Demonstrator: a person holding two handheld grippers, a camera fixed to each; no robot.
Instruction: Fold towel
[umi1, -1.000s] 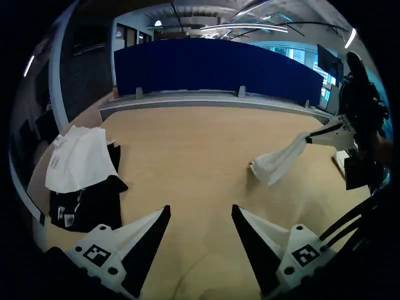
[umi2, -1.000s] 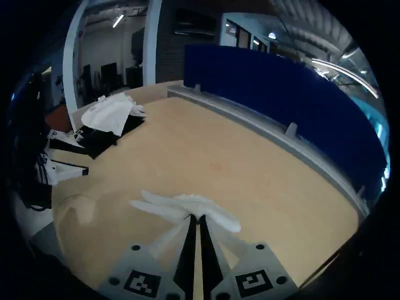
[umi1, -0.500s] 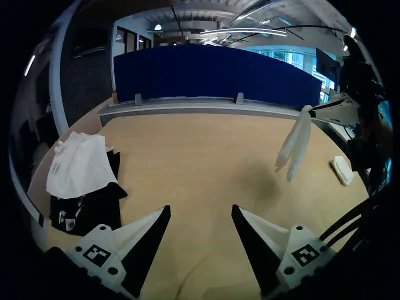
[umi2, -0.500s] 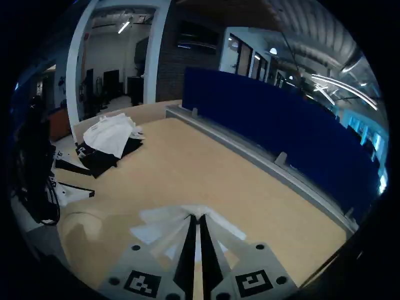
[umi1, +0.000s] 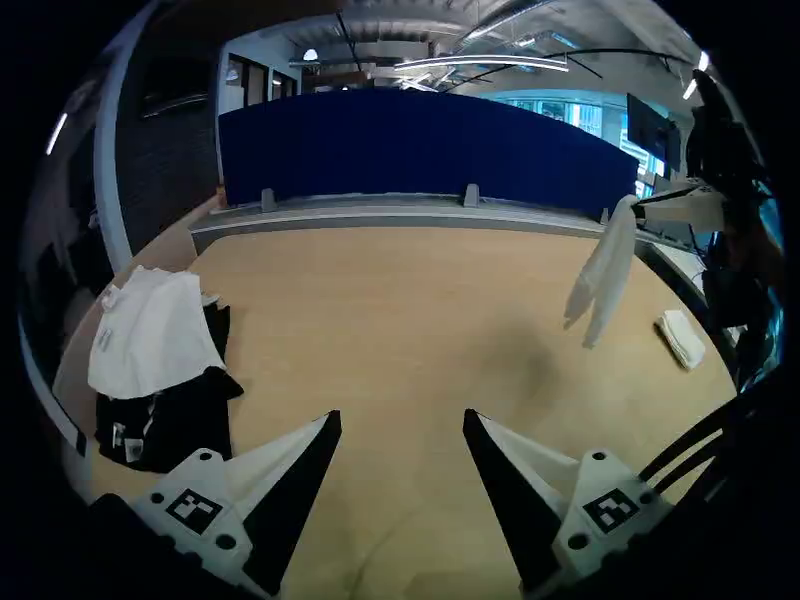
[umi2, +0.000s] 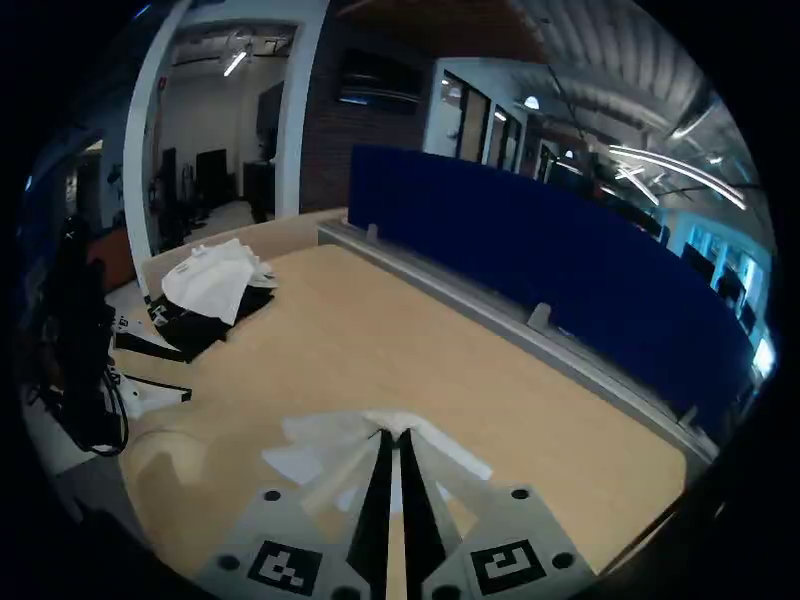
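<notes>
- Left gripper: held level and low over the near edge of the table; fingers spread wide, nothing between them.
- Right gripper: raised above the table's right side; fingers closed to a narrow slit, pinching the towel at its top.
- Towel: white, hanging limp and lengthwise from the right gripper, lower end off the tabletop; bunched around the fingertips in the right gripper view.
- Folded cloth: flat at the table's right edge.
- Garment heap: white over black, at the table's left edge.
</notes>
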